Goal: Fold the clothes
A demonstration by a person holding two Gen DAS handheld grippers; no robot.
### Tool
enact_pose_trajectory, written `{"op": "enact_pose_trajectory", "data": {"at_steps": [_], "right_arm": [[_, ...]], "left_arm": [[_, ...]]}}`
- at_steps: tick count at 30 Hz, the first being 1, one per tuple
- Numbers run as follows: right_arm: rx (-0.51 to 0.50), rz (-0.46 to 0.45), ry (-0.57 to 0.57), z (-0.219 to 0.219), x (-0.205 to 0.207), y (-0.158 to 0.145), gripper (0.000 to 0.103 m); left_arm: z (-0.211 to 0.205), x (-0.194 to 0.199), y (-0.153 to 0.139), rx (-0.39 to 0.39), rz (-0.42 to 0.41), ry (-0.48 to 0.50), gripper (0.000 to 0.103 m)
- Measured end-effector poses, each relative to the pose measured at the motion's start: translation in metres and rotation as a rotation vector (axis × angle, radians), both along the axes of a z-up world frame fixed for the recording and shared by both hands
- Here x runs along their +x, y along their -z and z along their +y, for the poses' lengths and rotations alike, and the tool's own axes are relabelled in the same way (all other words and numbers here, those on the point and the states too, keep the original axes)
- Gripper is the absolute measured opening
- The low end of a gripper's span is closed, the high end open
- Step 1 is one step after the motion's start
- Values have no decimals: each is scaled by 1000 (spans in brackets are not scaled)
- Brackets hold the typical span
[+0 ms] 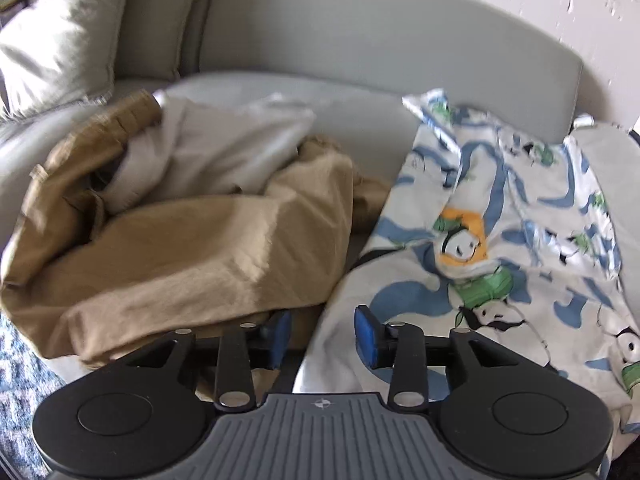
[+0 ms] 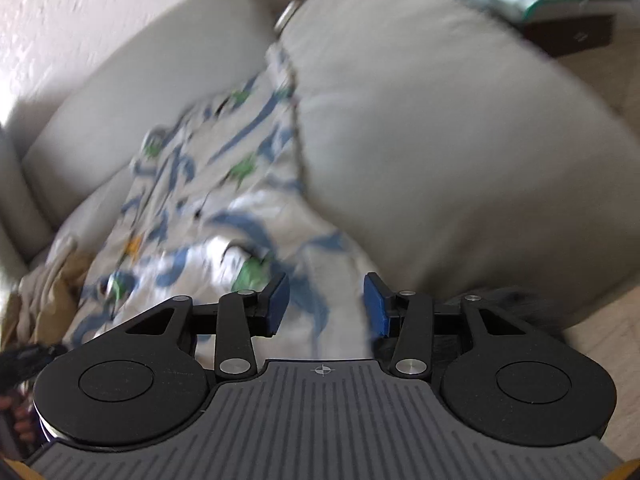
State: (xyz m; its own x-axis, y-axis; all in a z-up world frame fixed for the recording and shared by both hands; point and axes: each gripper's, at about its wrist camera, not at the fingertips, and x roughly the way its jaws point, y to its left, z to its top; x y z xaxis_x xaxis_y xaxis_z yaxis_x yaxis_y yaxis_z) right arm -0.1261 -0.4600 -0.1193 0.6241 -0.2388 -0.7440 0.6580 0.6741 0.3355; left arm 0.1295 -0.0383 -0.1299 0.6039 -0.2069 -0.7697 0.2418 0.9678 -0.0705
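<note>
Just ahead of open fingers (image 1: 366, 336): printed garment (image 1: 500, 248).

Matt tan cloth trousers (image 1: 192, 248), soft printed cotton-like garment (image 1: 520, 216), smooth grey upholstered sofa (image 1: 360, 52), rough plaster wall (image 1: 560, 8)

Grey sofa (image 1: 360, 52) carrying loose laundry. On its seat, at left, crumpled tan trousers (image 1: 180, 248) with a white garment (image 1: 224, 148) on them; just beside, at right, a spread panda-print cloth (image 1: 500, 208). A pale cushion (image 1: 60, 32) leans in the corner.

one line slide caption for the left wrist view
Open left gripper poised at the sofa edge, between a crumpled tan garment and a panda-print garment.
</note>
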Motion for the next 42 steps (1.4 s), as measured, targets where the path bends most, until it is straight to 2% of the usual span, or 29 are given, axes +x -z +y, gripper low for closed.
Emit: {"op": "enact_pose_trajectory", "data": {"at_steps": [2, 4, 8, 11, 16, 18, 20, 24, 30, 31, 34, 35, 38, 39, 42], "right_arm": [[-30, -55, 17, -8, -7, -11, 49], [-22, -56, -9, -17, 2, -9, 49], [27, 34, -68, -26, 38, 15, 45], [56, 102, -109, -32, 64, 32, 44], [10, 203, -140, -27, 85, 50, 44], [-8, 208, -148, -24, 88, 52, 35], [-32, 200, -150, -21, 88, 51, 4], [-143, 137, -131, -11, 83, 31, 1], [-92, 112, -78, -24, 101, 21, 1], [-83, 107, -69, -26, 104, 20, 2], [-58, 95, -42, -33, 113, 15, 31], [-46, 91, -32, -34, 113, 15, 36], [-14, 79, 1, -32, 95, 16, 46], [-8, 65, 7, -31, 86, 12, 46], [5, -29, 15, -30, 48, -13, 51]], "left_arm": [[-2, -4, -8, -19, -24, 17, 37], [-11, -6, -10, -27, -51, 62, 37], [-33, -8, -1, 7, -71, 147, 37], [-40, -4, 8, 12, -50, 138, 37], [-39, -3, 12, 3, -33, 126, 37], [-36, -3, 11, -6, -33, 119, 37], [-31, -1, 9, -20, -35, 110, 37], [-23, 2, 4, -39, -46, 92, 37], [-12, 4, -5, -62, -49, 71, 37], [-10, 4, -7, -61, -44, 69, 38], [-7, 2, -16, -33, -32, 64, 46], [-7, 0, -20, -16, -31, 67, 47], [0, -4, -37, -5, 7, 98, 47], [3, -5, -43, -10, 23, 110, 47], [12, -7, -59, -54, 57, 156, 49]]}}
